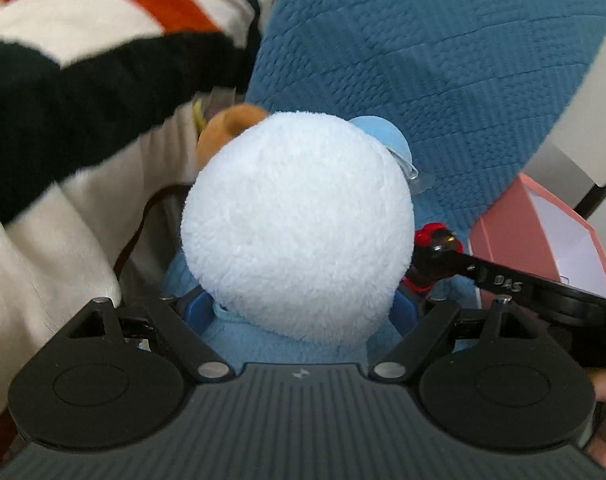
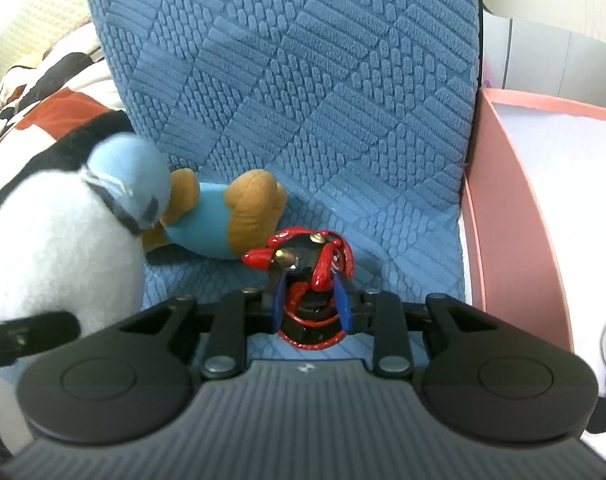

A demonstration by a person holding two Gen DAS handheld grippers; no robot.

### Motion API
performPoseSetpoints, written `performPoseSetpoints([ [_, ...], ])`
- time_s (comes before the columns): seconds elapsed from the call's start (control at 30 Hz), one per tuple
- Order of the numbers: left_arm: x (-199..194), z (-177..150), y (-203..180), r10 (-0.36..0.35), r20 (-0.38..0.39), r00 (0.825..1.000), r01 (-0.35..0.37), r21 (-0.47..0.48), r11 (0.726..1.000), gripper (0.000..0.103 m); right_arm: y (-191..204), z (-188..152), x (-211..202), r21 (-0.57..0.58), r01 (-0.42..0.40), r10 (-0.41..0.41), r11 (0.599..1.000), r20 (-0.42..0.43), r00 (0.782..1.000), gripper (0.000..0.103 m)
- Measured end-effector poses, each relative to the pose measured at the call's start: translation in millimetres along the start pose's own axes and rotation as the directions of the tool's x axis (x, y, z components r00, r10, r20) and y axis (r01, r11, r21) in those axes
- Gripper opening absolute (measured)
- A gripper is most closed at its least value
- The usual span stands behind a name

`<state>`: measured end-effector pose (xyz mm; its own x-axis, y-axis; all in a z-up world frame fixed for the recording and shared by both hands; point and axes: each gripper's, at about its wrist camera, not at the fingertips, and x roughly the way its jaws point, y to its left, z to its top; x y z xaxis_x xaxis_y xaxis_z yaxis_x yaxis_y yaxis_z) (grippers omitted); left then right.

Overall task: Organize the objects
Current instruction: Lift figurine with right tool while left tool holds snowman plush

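Because both toys seem bound for the pink box (image 2: 515, 200), the left claw (image 1: 303, 308) clamps the white plush (image 1: 299, 224) wide, while the right claw (image 2: 309, 300) pinches the red figurine (image 2: 307, 272), box rightward.

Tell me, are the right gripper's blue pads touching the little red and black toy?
Touching. The right wrist view shows both blue pads pressed against the red and black toy.

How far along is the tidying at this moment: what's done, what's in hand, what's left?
Done: nothing visibly; the pink box shows no sorted items in its visible part. In hand: left gripper clamps the white-and-blue plush; right gripper grips the red-and-black figurine. Left: the brown-and-teal plush lies on the blue cushion.
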<state>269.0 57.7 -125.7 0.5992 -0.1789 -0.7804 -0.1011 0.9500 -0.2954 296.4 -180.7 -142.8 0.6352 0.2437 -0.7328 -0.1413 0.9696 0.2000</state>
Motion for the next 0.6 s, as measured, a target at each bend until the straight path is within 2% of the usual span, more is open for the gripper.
performPoseSetpoints([
  [0.1,10,1,8,-0.025,-0.026,0.999,0.025,-0.024,0.999,0.090,-1,1,6,0.018,-0.002,0.002,1.000,-0.017,1.000,0.035],
  [0.17,15,4,9,-0.031,-0.032,0.999,0.031,-0.018,0.999,0.092,-1,2,12,0.035,0.003,-0.002,0.999,-0.029,1.000,0.052],
  [0.23,17,6,9,-0.041,-0.041,0.998,0.041,-0.009,0.999,0.094,-1,3,18,0.049,0.016,-0.014,0.999,-0.042,0.999,0.057],
  [0.47,24,4,10,-0.042,-0.092,0.995,0.045,0.031,0.999,0.099,3,5,43,0.059,0.040,-0.035,0.997,-0.093,0.995,0.058],
  [0.6,26,-2,4,0.013,-0.109,0.994,-0.003,0.089,0.996,0.099,7,4,48,0.046,0.059,-0.054,0.997,-0.093,0.994,0.058],
])
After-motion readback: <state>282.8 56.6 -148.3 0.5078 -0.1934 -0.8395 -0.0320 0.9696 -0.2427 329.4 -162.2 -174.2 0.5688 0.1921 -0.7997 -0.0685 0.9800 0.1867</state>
